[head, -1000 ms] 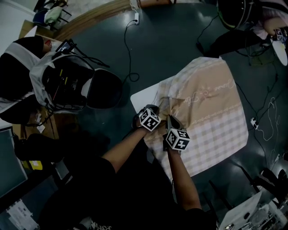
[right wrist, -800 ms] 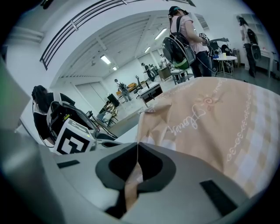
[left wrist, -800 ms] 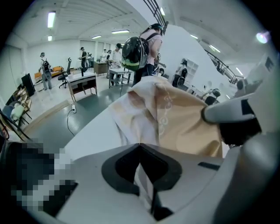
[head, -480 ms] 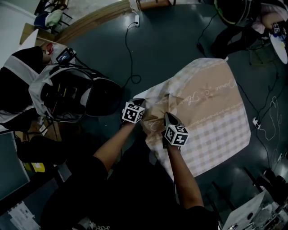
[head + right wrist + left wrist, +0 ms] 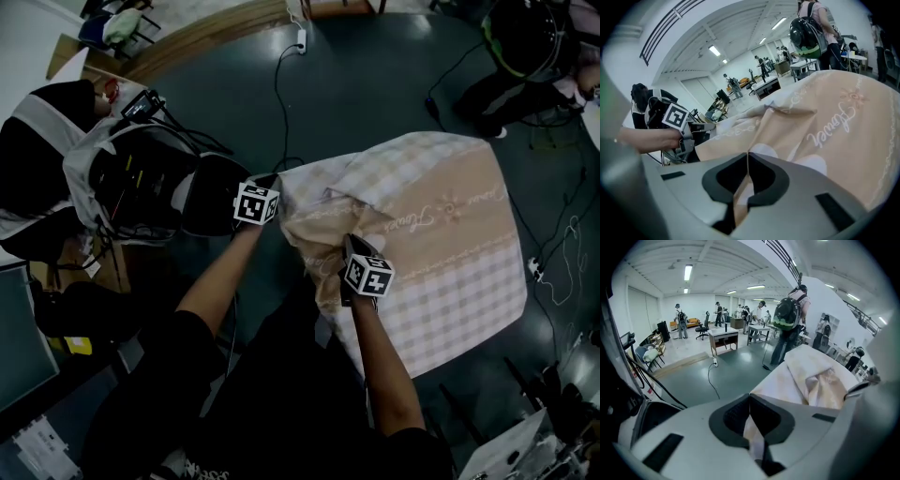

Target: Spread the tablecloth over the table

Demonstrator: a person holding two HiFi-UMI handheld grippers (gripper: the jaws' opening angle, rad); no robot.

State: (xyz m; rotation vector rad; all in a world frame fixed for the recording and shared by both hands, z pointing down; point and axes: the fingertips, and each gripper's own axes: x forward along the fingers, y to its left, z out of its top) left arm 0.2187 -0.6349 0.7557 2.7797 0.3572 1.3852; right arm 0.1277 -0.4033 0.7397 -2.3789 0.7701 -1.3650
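Right tongs [image 5: 746,174] pinched fully shut on a bunched fold of the tablecloth [image 5: 441,234], toward its near-left side. Left tongs [image 5: 751,414] also clamped tight on the fabric, gripping its edge at the tablecloth's far-left corner.

Peach and white checked tablecloth draped over a table hidden beneath it. Smooth across its right half, rumpled into ridges between the two tongs, cursive embroidery near the middle.

Just left of the tablecloth, a black chair seat [image 5: 220,192], then a black-and-grey backpack [image 5: 131,173].

Beyond the tablecloth, dark floor [image 5: 375,84], a black cable [image 5: 277,103] leading to a white power strip [image 5: 301,39], and a person [image 5: 525,37] at the far right.
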